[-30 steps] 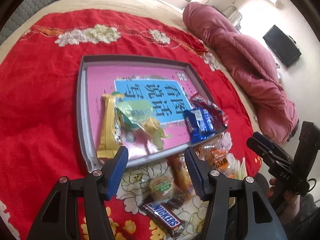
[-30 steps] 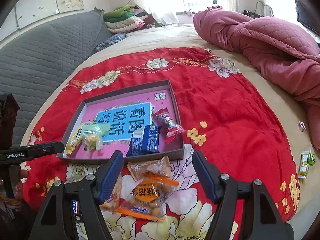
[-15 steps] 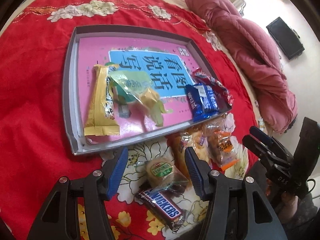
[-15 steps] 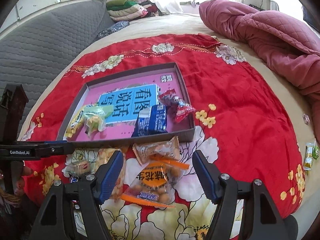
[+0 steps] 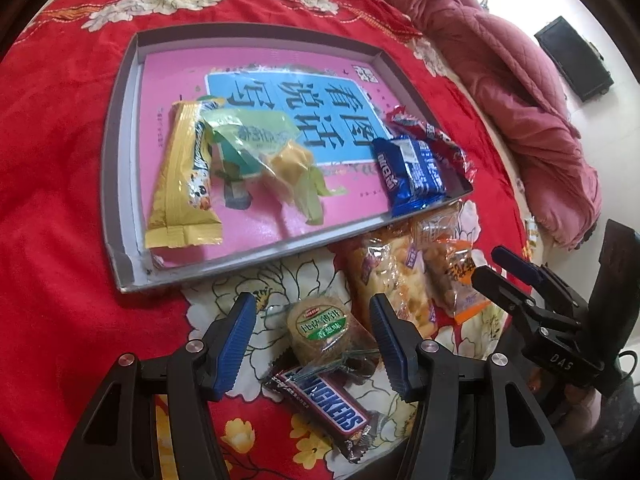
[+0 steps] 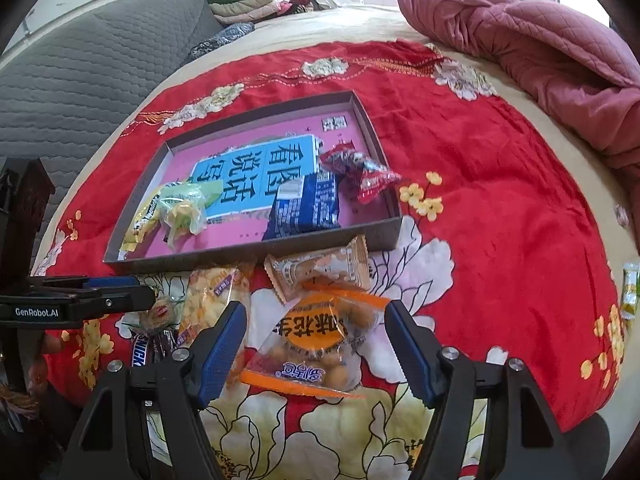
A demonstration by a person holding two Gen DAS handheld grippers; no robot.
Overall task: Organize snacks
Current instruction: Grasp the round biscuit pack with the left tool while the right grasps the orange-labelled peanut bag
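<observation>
My left hand-held gripper is spread wide over the round cookie pack on the bed, near the tray. My right hand-held gripper is spread around the peanut bag. Both look light and crinkly, so I should pinch the middle softly.

Snickers bar: mostly hidden behind left gripper arm in right wrist view, only few letters showing. Round biscuit pack there partly covered too. Small packets at right edge: cut off, print too small to read. Person's hand: mostly hidden behind gripper body. Yellow bar: partly hidden under green-wrapped candy.
</observation>
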